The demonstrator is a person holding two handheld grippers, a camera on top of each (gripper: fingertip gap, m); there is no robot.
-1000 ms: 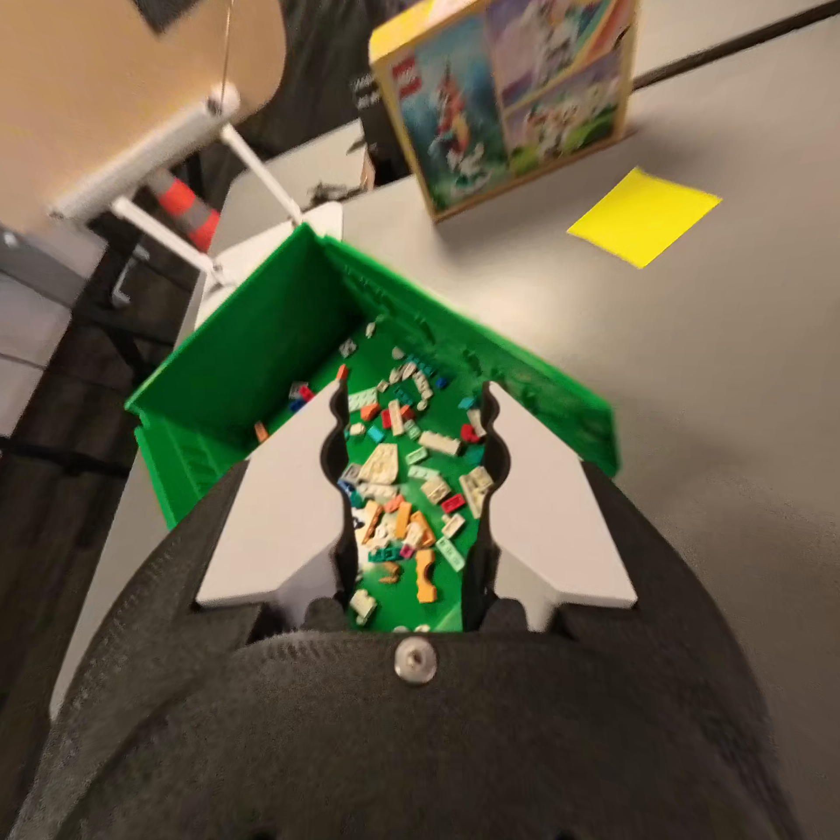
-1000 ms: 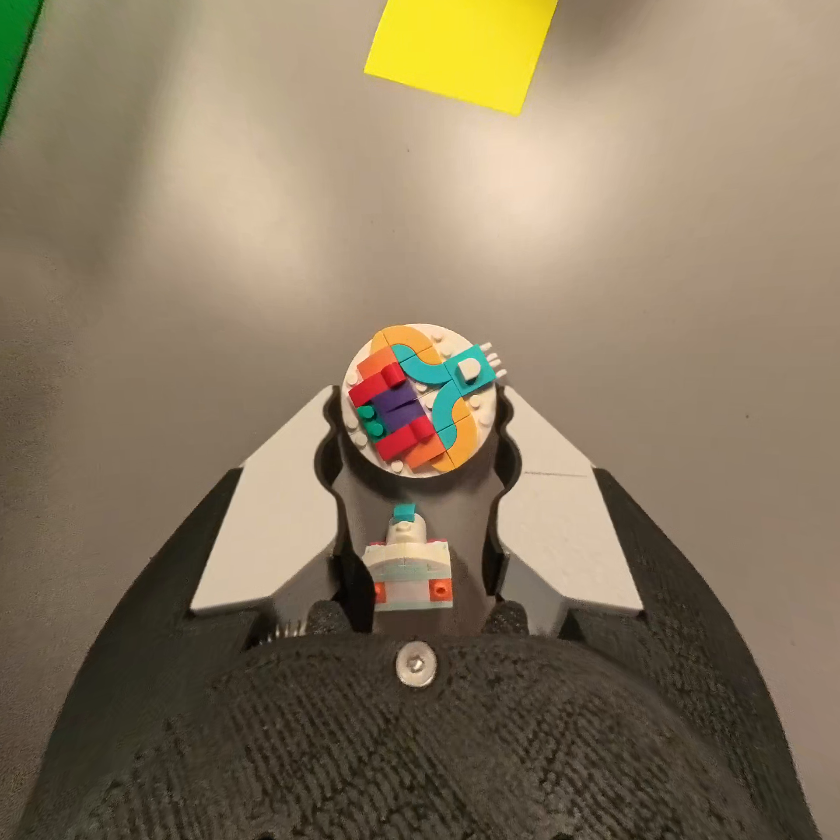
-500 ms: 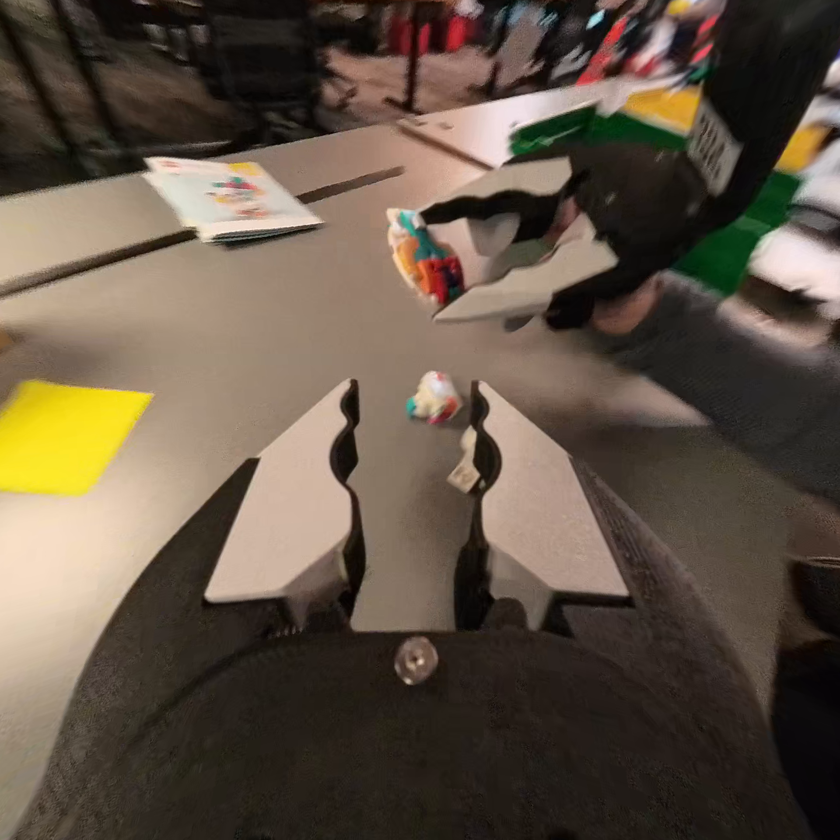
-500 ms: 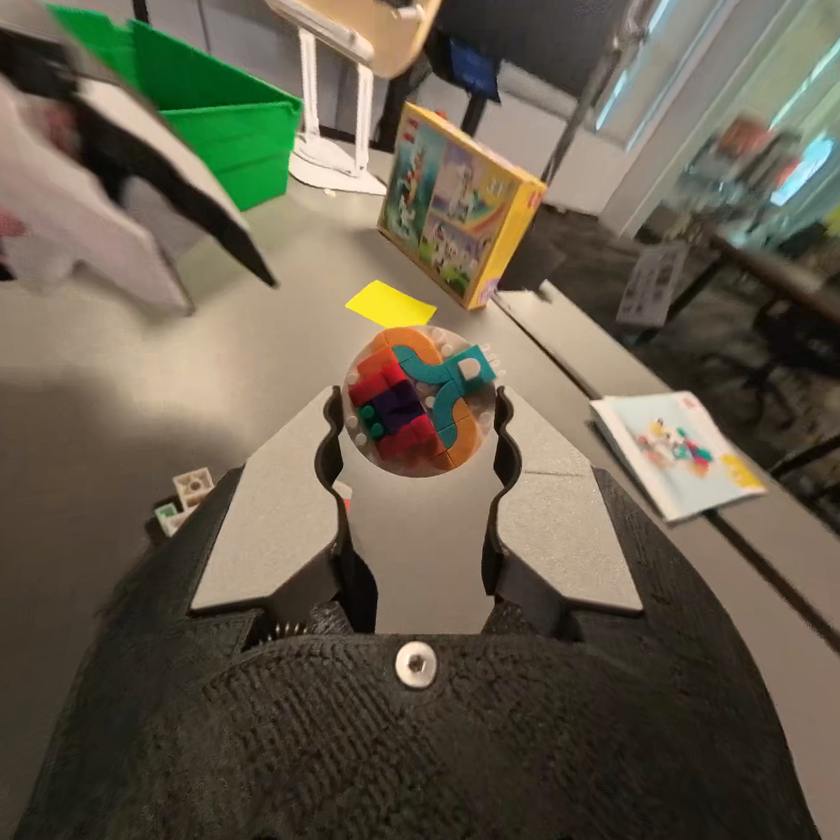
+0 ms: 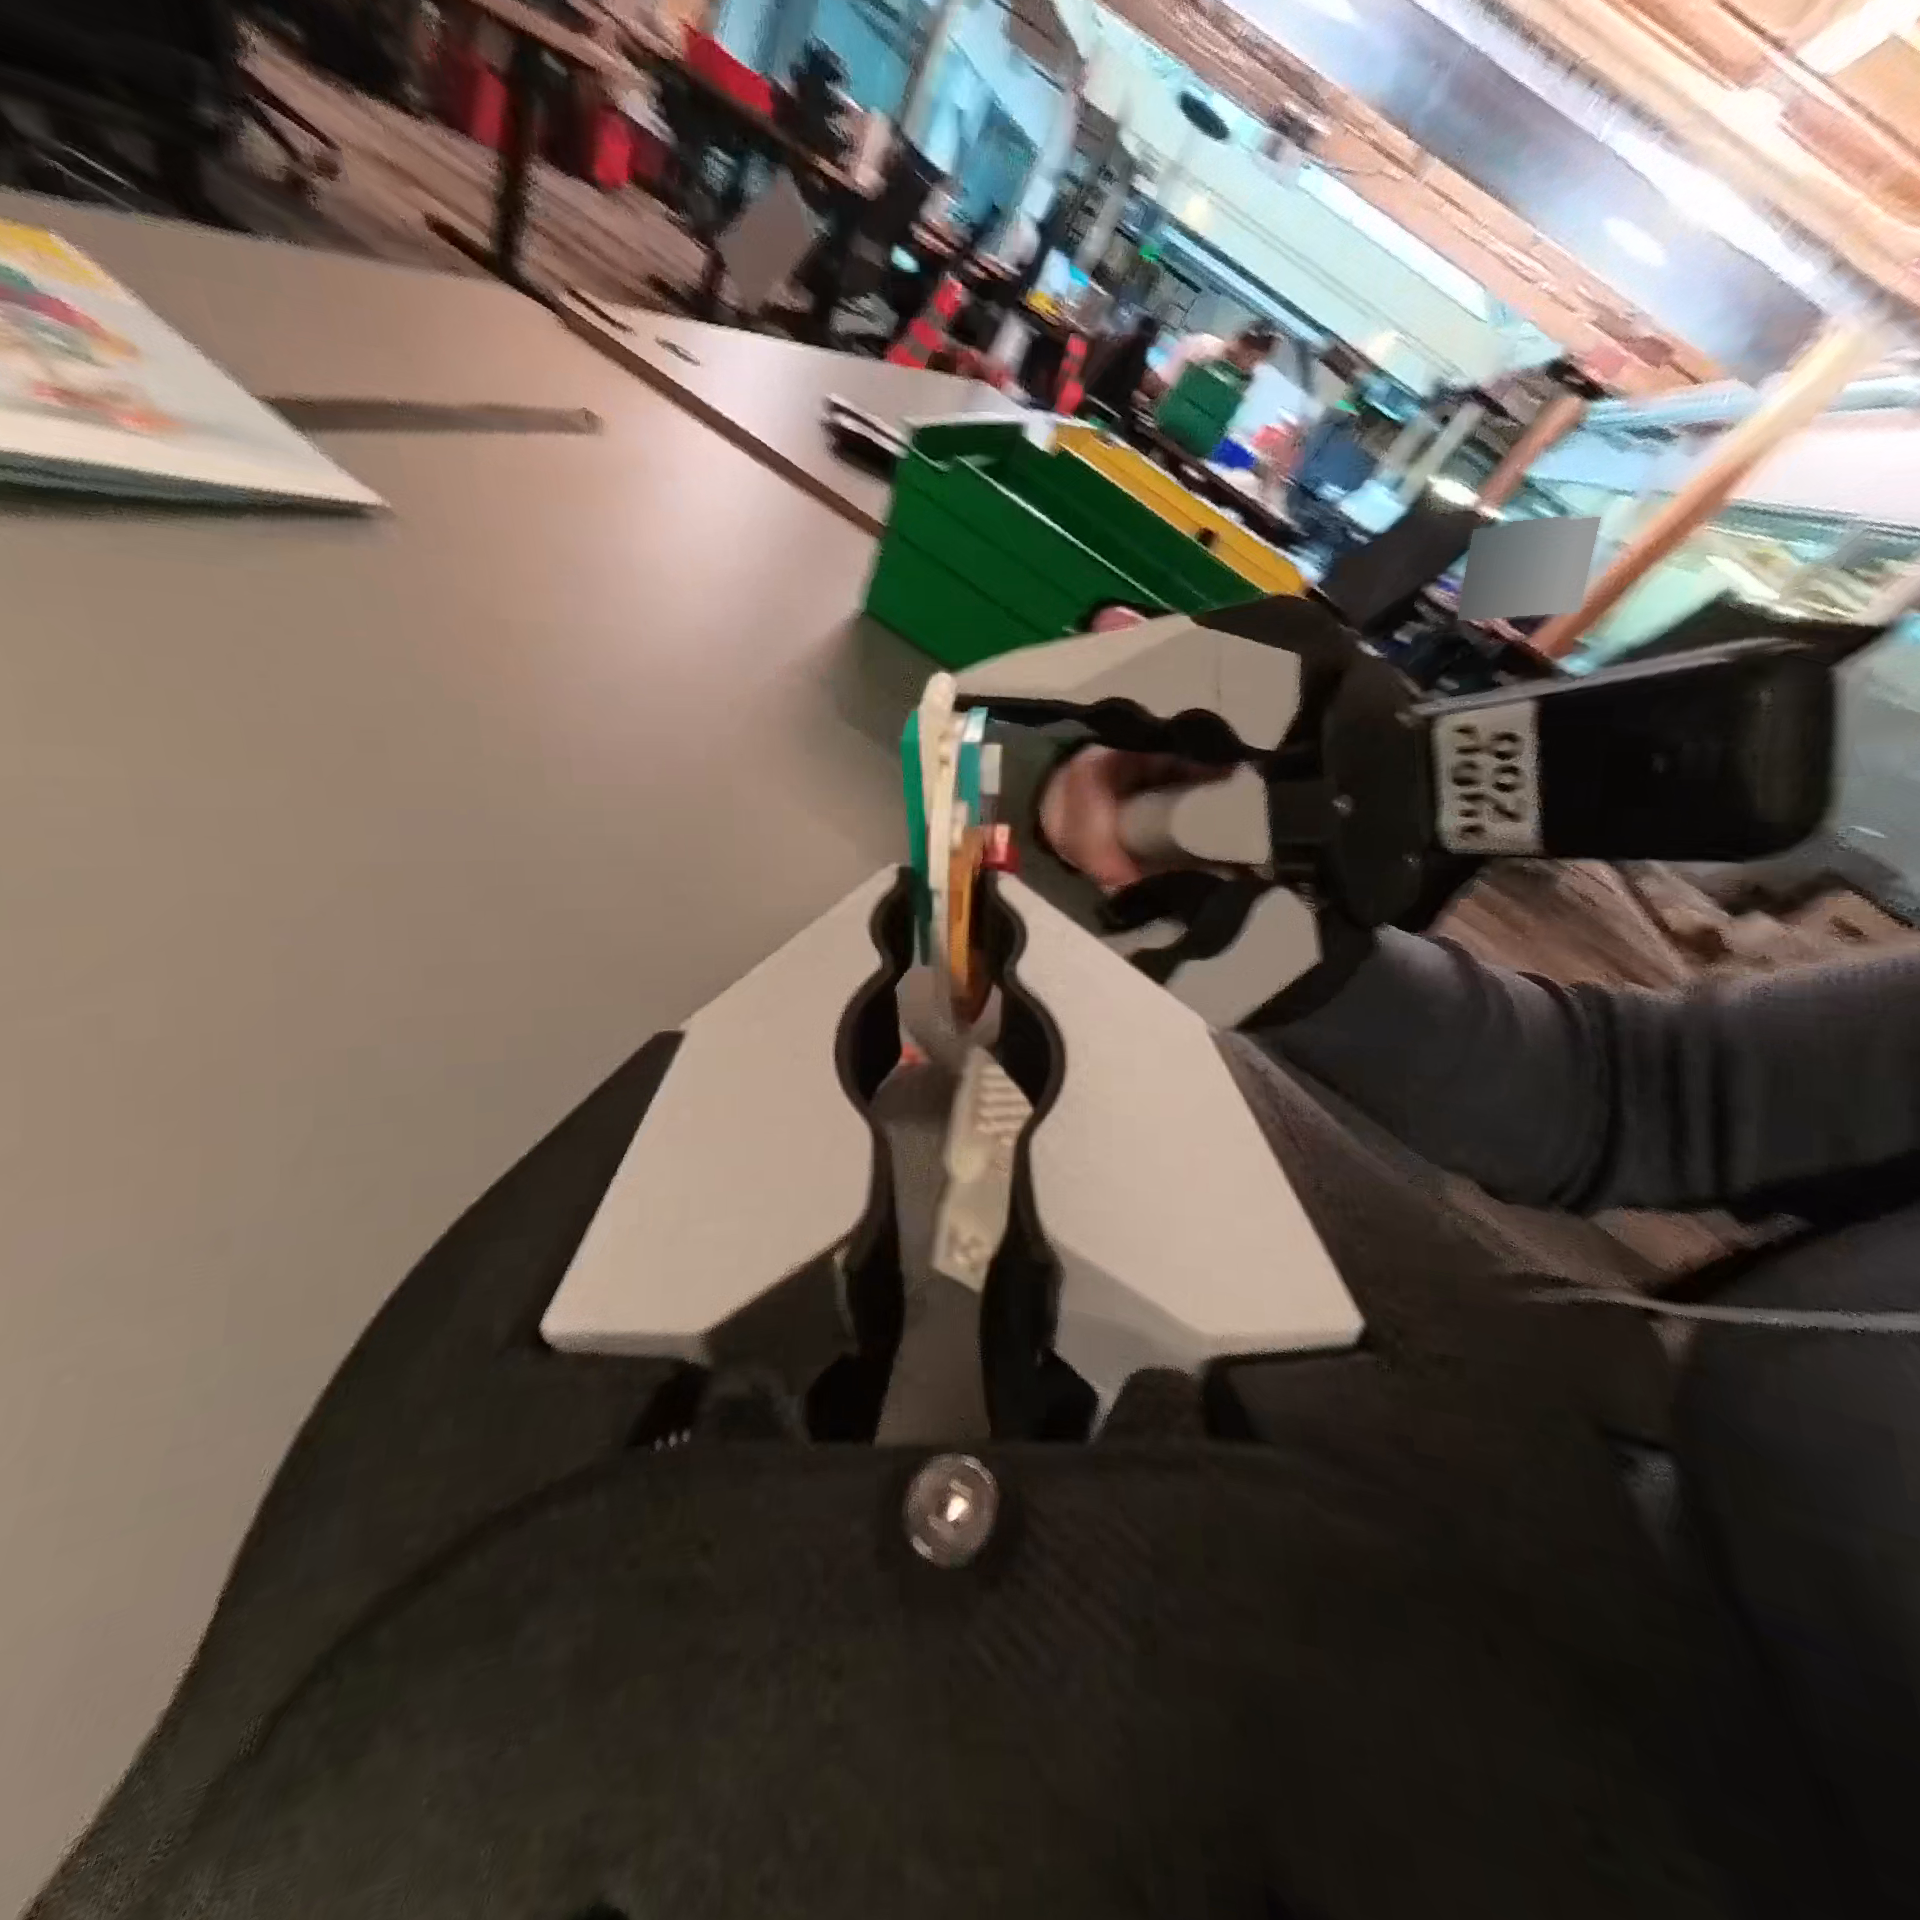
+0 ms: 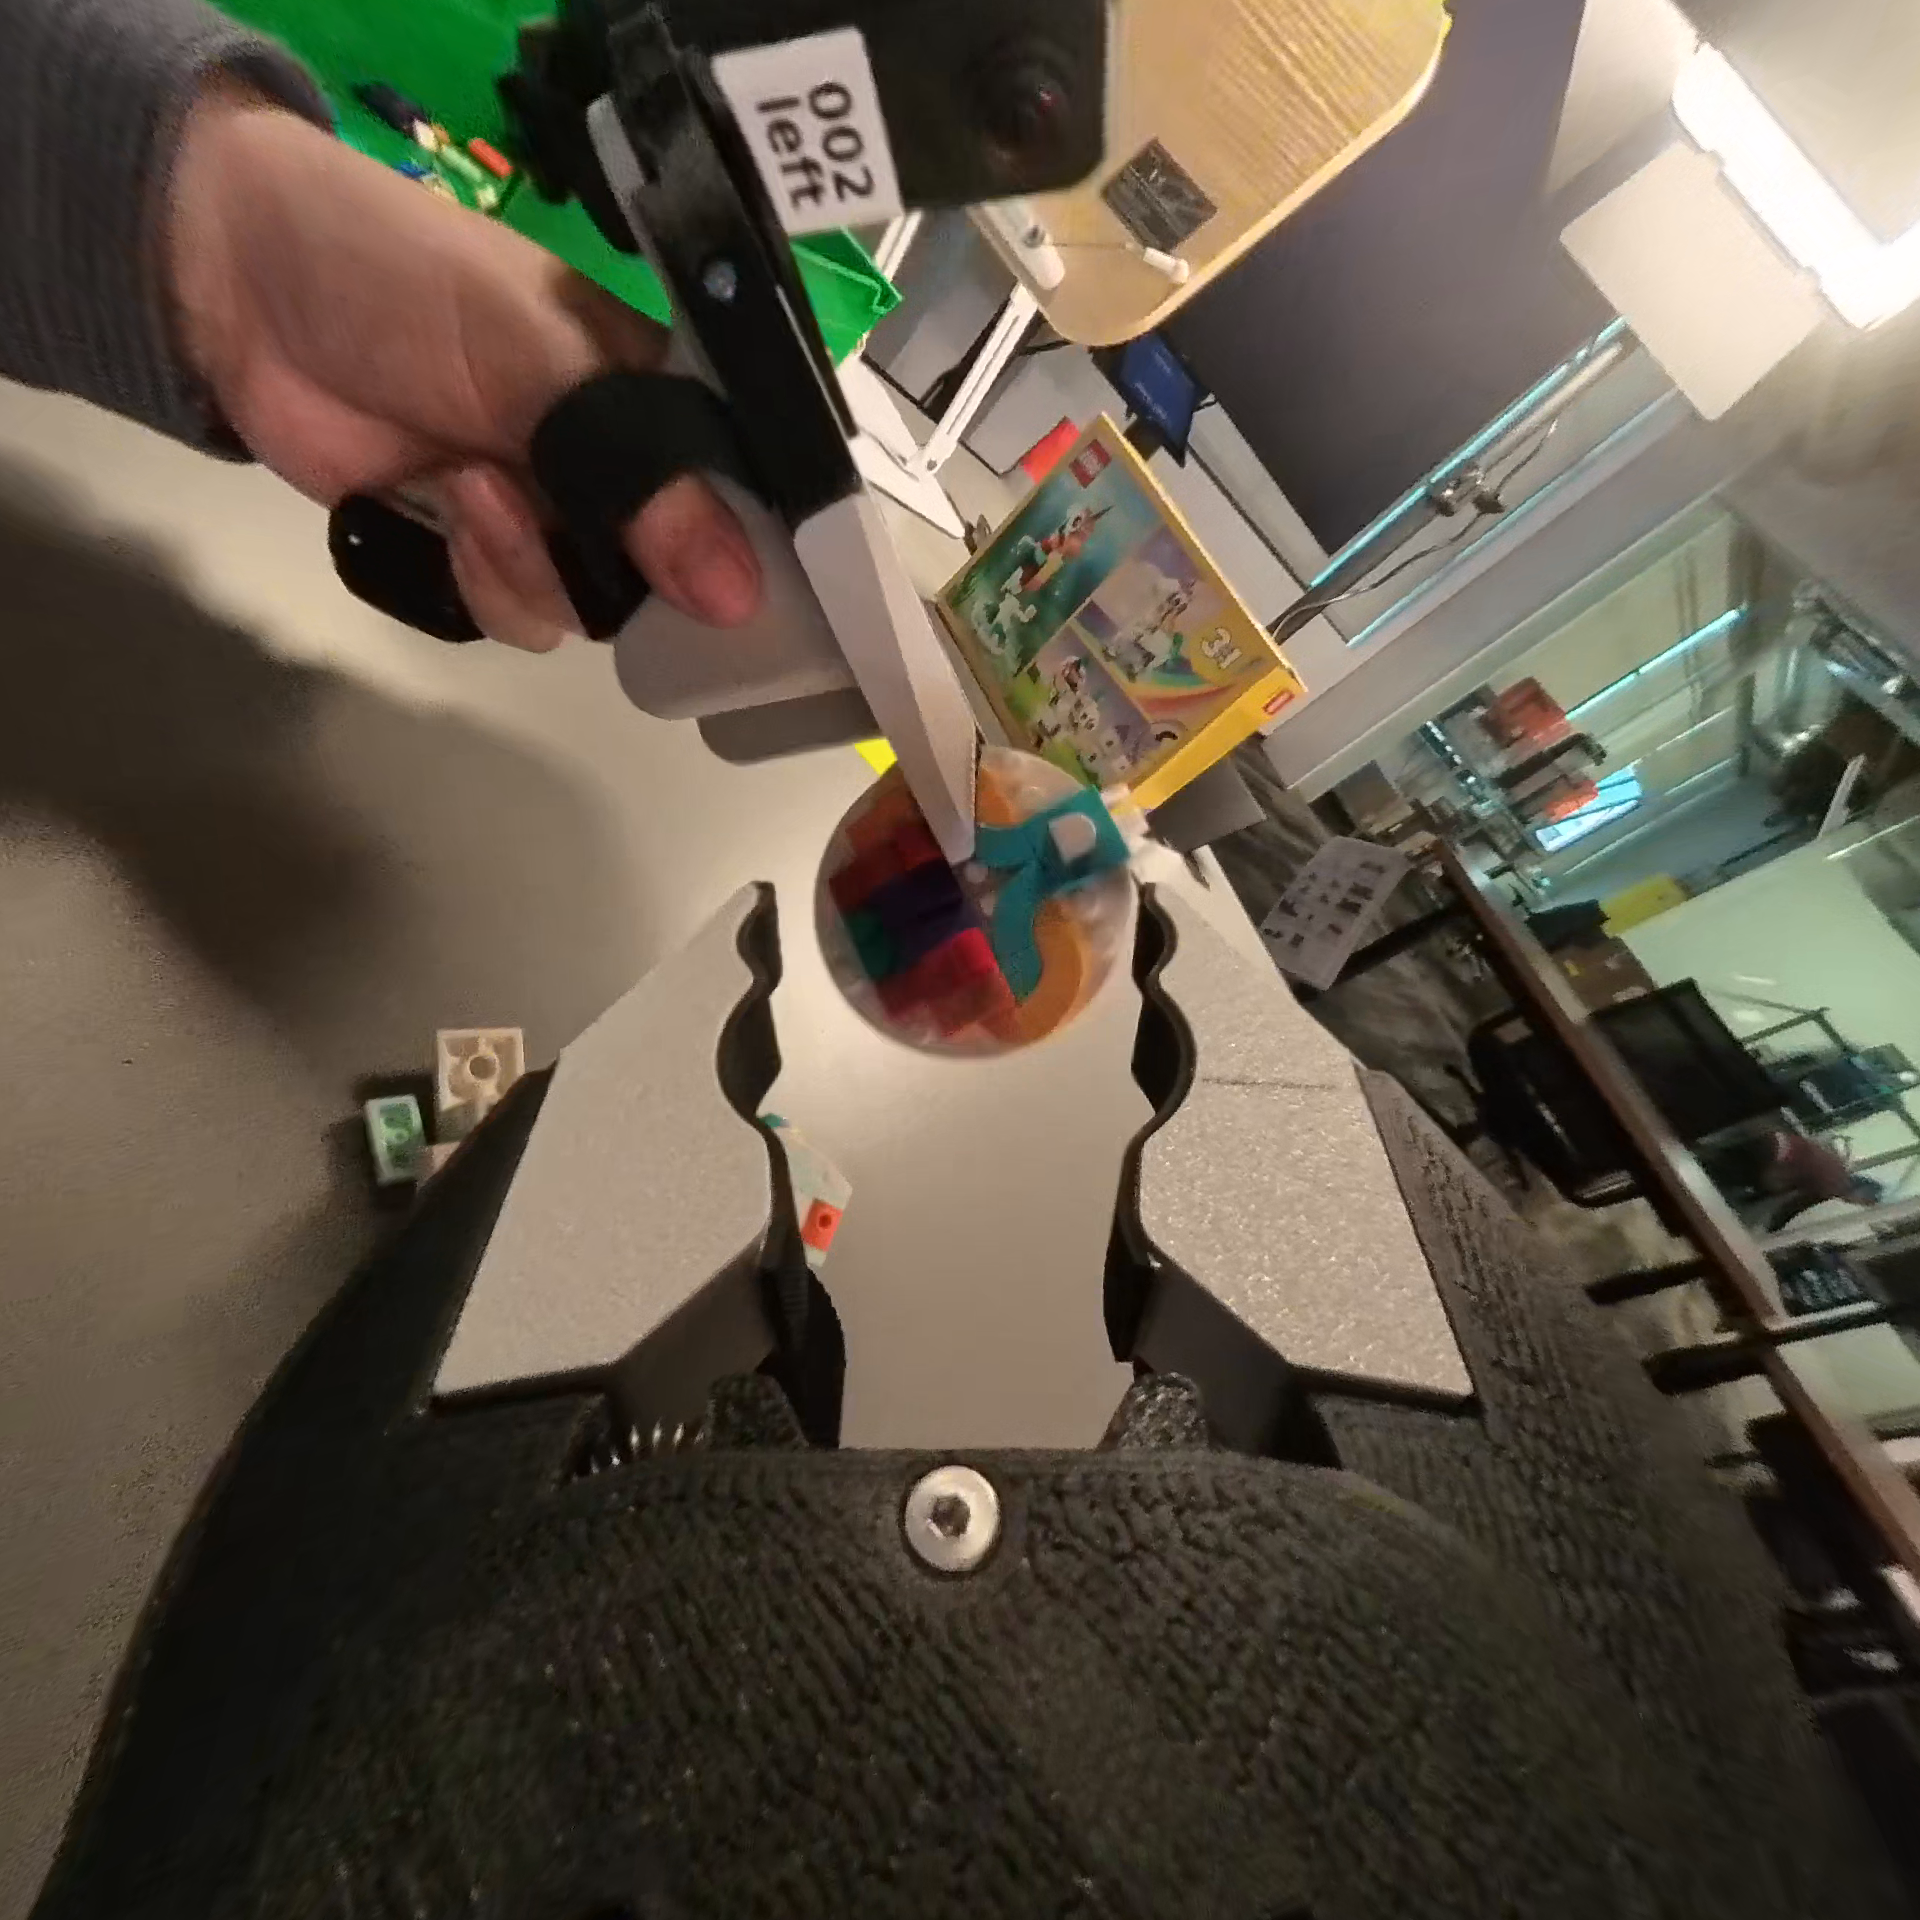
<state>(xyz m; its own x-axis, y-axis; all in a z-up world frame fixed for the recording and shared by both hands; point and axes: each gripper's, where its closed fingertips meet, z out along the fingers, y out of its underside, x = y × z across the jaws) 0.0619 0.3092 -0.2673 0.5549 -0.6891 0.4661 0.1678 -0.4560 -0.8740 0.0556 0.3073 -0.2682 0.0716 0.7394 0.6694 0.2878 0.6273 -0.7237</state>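
Note:
A round white brick disc [image 6: 935, 966] with red, purple, teal and orange tiles hangs in the air above the grey table [image 6: 208, 935]. My right gripper [image 6: 956, 904] spans its rim and is shut on it. My left gripper [image 5: 951, 894] comes in from the side and is shut on the same disc [image 5: 940, 769], one finger on each face. Its finger [image 6: 914, 727] lies across the tiled face in the right wrist view. The right gripper's upper finger [image 5: 1091, 665] touches the disc's top edge; its lower fingertip is hidden.
On the table below lie a small white build with orange studs [image 6: 821, 1195] and loose white and green bricks [image 6: 478, 1070]. A green bin of bricks [image 6: 468, 104], a toy box [image 6: 1112, 665] and a booklet [image 5: 104, 395] stand farther off. Less than 4 cm separates the two grippers' tips.
My right gripper lifted the disc off the table and tilted up. My left gripper swung from over the green bin across to the disc and closed on it.

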